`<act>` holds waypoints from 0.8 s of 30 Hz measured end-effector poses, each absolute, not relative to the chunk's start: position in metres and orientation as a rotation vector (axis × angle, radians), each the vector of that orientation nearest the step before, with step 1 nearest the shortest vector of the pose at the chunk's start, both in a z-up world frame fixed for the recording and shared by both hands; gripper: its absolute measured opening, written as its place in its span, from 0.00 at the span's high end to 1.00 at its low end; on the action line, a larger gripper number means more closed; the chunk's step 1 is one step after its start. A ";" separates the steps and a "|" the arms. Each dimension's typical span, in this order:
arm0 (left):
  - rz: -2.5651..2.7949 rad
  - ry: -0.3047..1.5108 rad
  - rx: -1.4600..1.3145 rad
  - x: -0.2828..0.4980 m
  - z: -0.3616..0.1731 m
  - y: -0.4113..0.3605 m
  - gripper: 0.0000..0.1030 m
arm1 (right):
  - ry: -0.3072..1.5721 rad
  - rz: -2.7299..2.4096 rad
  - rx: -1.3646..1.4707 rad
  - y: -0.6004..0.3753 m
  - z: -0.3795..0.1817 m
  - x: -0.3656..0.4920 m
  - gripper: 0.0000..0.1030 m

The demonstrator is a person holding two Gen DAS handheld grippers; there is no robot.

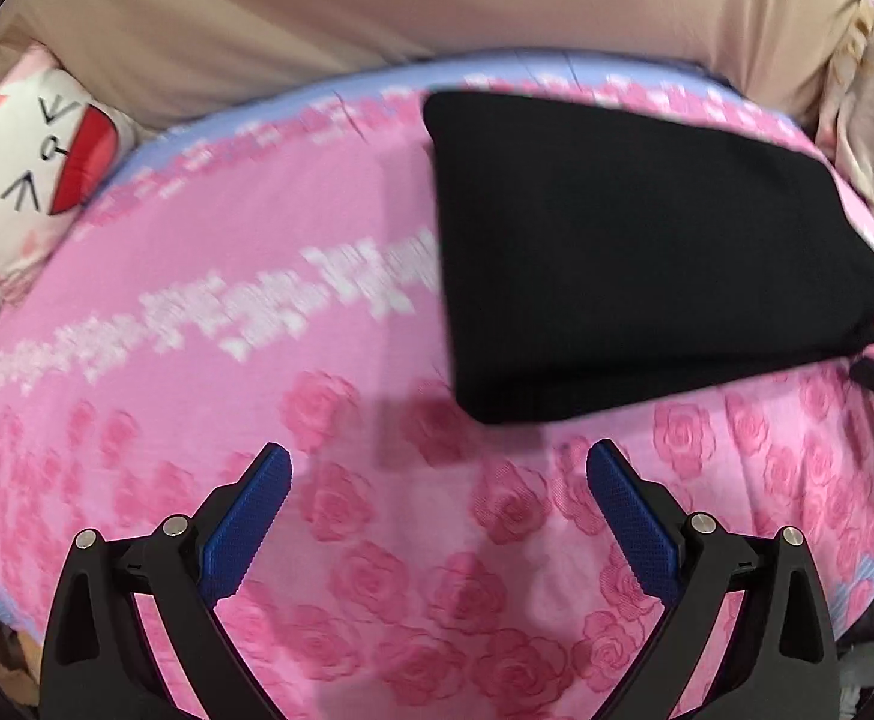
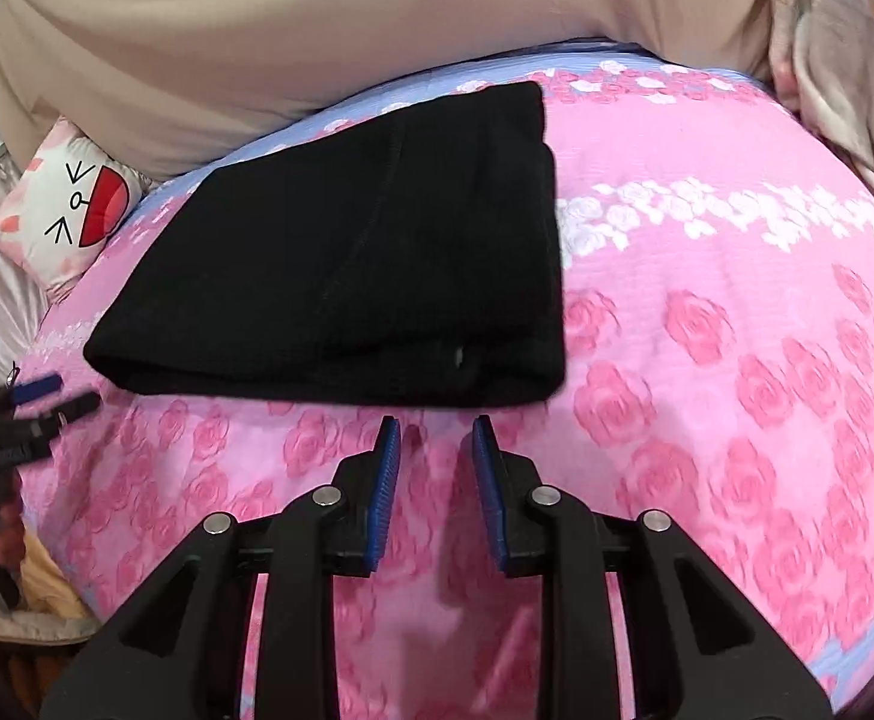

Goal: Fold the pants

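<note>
My left claw (image 1: 439, 468) hangs wide open over the pink rose bedspread (image 1: 257, 276), holding nothing. My right claw (image 2: 437, 441) is parted a little, also empty, just short of the black pants (image 2: 371, 264), which lie folded on the bed near a cartoon pillow (image 2: 71, 210).
</note>
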State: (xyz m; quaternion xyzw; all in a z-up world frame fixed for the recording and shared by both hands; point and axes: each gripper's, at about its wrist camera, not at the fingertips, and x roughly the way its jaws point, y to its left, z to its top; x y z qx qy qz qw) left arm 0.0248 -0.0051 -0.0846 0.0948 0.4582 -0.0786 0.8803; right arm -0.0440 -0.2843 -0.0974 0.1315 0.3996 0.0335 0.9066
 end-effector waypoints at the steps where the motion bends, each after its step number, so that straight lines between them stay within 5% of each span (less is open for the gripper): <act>1: -0.159 0.954 0.202 0.028 -0.087 -0.008 0.05 | 0.818 0.079 0.263 -0.285 -0.096 -0.038 0.76; 8: -0.048 0.925 0.229 0.062 -0.100 -0.005 0.05 | 0.783 0.030 0.460 -0.339 -0.107 -0.025 0.86; 11: -0.053 0.925 0.195 0.064 -0.102 0.000 0.05 | 0.823 -0.001 0.329 -0.320 -0.095 -0.022 0.84; 20: -0.004 0.891 0.256 0.050 -0.092 0.010 0.05 | 0.691 0.044 0.337 -0.296 -0.039 -0.054 0.67; 23: 0.011 0.889 0.270 0.051 -0.092 0.007 0.05 | 0.740 0.045 0.206 -0.275 -0.059 -0.022 0.39; 24: 0.010 0.891 0.269 0.052 -0.094 0.007 0.05 | 0.797 0.015 0.184 -0.278 -0.078 -0.009 0.39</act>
